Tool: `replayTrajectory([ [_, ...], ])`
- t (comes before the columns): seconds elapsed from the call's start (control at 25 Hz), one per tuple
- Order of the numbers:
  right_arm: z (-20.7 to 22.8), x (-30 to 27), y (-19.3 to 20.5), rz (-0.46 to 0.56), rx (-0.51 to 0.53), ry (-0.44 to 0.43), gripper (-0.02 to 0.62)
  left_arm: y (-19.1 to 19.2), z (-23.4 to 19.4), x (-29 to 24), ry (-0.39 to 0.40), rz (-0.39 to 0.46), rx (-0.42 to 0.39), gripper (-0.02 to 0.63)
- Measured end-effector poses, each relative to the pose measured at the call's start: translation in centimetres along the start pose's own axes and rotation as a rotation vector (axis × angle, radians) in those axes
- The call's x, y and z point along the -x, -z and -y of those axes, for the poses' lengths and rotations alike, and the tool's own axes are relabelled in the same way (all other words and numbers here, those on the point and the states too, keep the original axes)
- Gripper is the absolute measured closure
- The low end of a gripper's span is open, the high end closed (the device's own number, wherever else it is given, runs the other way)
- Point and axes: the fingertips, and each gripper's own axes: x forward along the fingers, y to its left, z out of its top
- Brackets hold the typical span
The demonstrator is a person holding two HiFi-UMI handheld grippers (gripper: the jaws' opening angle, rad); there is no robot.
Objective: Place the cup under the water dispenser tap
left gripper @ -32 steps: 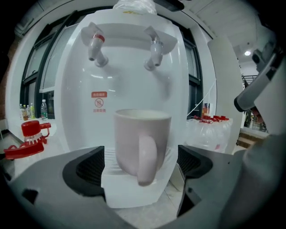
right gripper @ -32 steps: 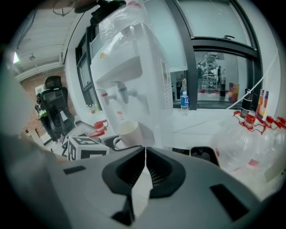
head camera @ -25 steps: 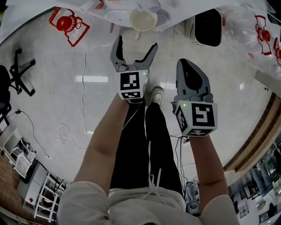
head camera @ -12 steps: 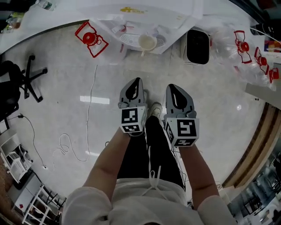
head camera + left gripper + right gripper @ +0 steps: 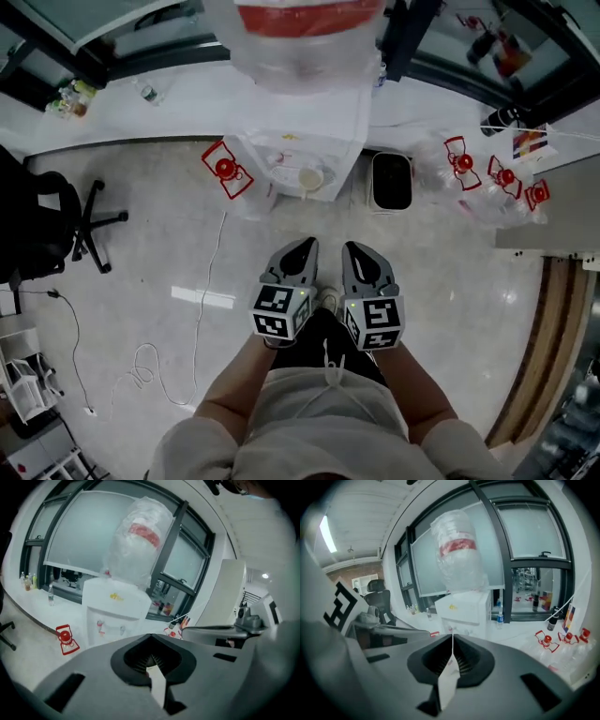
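the left hand-held gripper (image 5: 304, 247) and the right hand-held gripper (image 5: 354, 249) are held side by side, close in front of the person's body, both pointing toward the water dispenser (image 5: 302, 141). in the left gripper view the left hand-held gripper (image 5: 149, 636) has its jaws closed, pad against pad. in the right gripper view the right hand-held gripper (image 5: 452, 635) has its jaws together as well, with only a thin seam between them.

the cup (image 5: 310, 178) is well apart from both. it stands upright, mouth up, in the front recess of the water dispenser, on the side that faces the person; from above i cannot tell which tap it sits under. a large bottle wrapped in clear plastic (image 5: 305, 37) with a red band stands on top of the water dispenser. both gripper views look at the white front of the water dispenser (image 5: 115, 611) (image 5: 464, 609).

the water dispenser stands on the floor (image 5: 450, 272) against a long white ledge under the windows. a black bin (image 5: 391, 181) stands just beside it on its right. a clear jug with a red cap (image 5: 228, 169) lies near its left, and more such jugs (image 5: 497, 178) lie past the bin. a black office chair (image 5: 56, 225) stands near the floor's left edge, and a white cable (image 5: 202, 281) trails across the floor.
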Motion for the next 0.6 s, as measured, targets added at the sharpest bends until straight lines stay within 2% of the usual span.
replayTrajectory([
  [0.12, -0.4, 2.4, -3.9, 0.085, 0.005, -0.009, 0.566, -4.5, 2.3, 2.0, 0.027, 0.079, -0.009, 0.588],
  [0.24, 0.2, 4.2, -8.2, 0.169, 0.039, 0.007, 0.568, -9.2, 4.6, 3.5, 0.049, 0.173, -0.063, 0.588],
  [0.48, 0.6, 8.6, -15.4, 0.306, 0.067, 0.050, 0.568, -16.8, 7.4, 7.6, 0.018, 0.330, -0.177, 0.588],
  [0.6, 0.2, 10.7, -18.9, 0.378, 0.106, 0.054, 0.568, -20.2, 8.5, 9.5, 0.027, 0.407, -0.200, 0.588],
])
